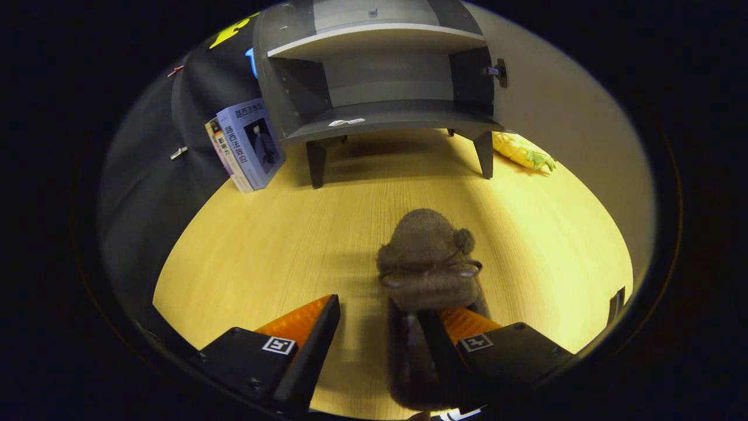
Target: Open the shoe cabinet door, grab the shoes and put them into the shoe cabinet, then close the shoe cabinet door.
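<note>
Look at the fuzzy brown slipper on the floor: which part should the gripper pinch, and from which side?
Probably the side wall at the heel opening of the slipper, approached from behind. Its toe points toward the open cabinet and the heel faces the gripper, whose fingers are spread, one already seeming to reach into the opening.

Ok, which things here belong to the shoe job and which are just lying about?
Job:
- furry slipper, by the right finger; the fingers are open, gripper not clamped
- shoe cabinet, door open, beyond the slipper

Lying about:
- books leaning left of the cabinet
- yellow plush toy right of it
</note>
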`<move>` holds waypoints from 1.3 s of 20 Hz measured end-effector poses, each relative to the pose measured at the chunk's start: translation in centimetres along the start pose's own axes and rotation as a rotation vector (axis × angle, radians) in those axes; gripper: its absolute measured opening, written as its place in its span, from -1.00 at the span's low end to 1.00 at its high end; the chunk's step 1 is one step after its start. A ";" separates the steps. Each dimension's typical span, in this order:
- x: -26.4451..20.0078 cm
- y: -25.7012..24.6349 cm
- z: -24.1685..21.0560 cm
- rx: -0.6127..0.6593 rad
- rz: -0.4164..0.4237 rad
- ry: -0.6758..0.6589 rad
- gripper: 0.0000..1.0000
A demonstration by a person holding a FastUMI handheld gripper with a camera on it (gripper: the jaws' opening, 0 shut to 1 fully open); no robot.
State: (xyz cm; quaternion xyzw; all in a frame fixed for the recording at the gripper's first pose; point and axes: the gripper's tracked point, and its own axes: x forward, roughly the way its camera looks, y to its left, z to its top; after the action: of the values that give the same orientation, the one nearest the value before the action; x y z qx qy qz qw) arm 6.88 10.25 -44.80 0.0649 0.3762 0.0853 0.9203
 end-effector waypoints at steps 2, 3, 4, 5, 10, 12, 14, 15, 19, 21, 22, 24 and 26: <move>1.5 -0.6 0.3 0.009 -0.038 -0.005 0.69; 2.1 -0.7 0.6 0.015 -0.053 -0.017 0.65; 2.4 -1.4 1.0 0.011 -0.083 -0.035 0.43; 2.6 -2.3 1.4 0.010 -0.113 -0.051 0.14; 0.5 -2.3 3.1 0.005 -0.102 -0.090 -0.47; -1.3 -2.4 4.4 0.009 -0.096 -0.111 -0.48; -3.4 -2.3 6.3 0.020 -0.084 -0.147 -0.48; -5.0 -2.2 8.0 0.022 -0.079 -0.186 -0.48; -7.4 -1.9 10.7 -0.076 -0.084 -0.218 -0.50; -6.6 -1.4 8.5 -0.050 -0.057 -0.146 -0.58; -6.1 -1.3 7.1 -0.031 -0.051 -0.109 -0.58; -4.7 -1.2 4.8 -0.014 -0.040 -0.052 -0.58; -2.7 -0.9 3.2 -0.010 -0.022 -0.011 -0.58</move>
State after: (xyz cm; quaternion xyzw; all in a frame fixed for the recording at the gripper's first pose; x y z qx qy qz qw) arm 7.28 8.68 -40.87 0.0568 0.3713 0.0768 0.9236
